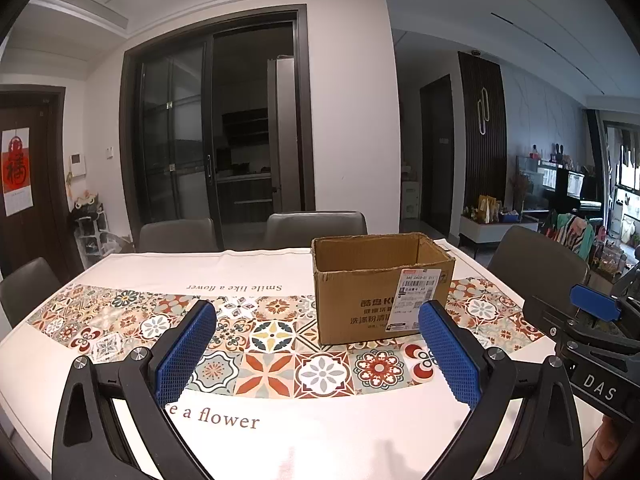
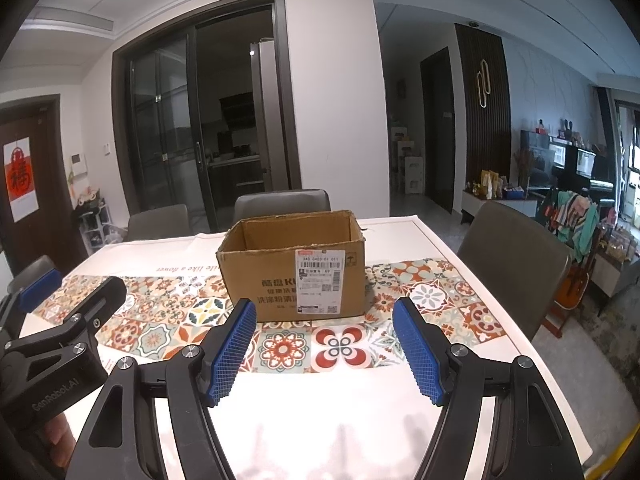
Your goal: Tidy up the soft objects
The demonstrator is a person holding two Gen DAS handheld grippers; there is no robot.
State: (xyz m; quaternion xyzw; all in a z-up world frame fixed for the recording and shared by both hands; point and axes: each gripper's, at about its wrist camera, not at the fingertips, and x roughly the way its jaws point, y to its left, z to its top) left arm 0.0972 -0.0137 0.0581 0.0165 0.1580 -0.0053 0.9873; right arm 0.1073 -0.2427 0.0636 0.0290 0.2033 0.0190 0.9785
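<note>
Two grippers hover side by side over the tablecloth (image 1: 120, 360), both spread wide with nothing between their blue pads: the left gripper (image 1: 316, 316) and the right gripper (image 2: 324, 312). Ahead of both, an open-topped cardboard box (image 2: 280, 276) with a white shipping label (image 2: 320, 280) stands upright on the patterned tile band, its inside hidden from view

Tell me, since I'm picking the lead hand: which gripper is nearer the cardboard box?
Right, slightly. The right gripper faces the cardboard box nearly head-on; the left gripper sits off to the box's left, both open and short of it.
</note>
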